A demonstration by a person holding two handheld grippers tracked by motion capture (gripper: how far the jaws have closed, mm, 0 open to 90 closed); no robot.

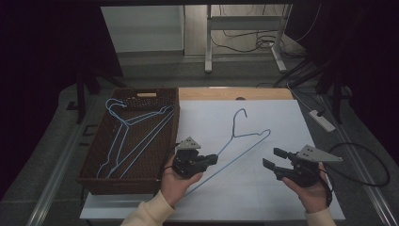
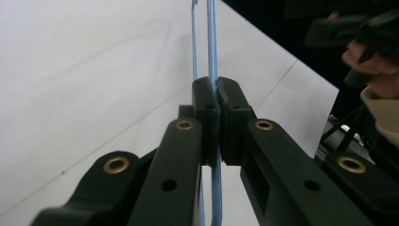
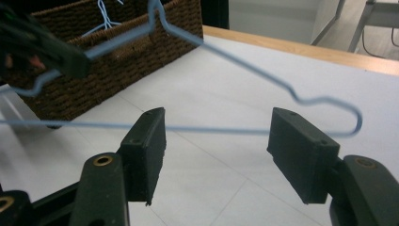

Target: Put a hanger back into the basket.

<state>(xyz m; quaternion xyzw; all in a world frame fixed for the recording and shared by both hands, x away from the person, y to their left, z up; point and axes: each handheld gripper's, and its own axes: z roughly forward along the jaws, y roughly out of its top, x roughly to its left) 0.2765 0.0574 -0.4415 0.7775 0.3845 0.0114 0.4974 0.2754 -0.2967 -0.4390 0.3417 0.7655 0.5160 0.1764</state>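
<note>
Blue wire hanger [image 1: 240, 143] lifted a little over the white table [image 1: 282, 197], left gripper [image 1: 214, 159] pinching its thin arm tight, right gripper [image 1: 271, 157] just beside it, jaws spread wide with nothing between, brown wicker basket [image 1: 96, 181] on the left, more blue hangers [image 1: 131, 136] inside

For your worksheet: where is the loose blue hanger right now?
In the high view, the blue hanger lies mid-table, right of the wicker basket, clamped by the left gripper.
</note>
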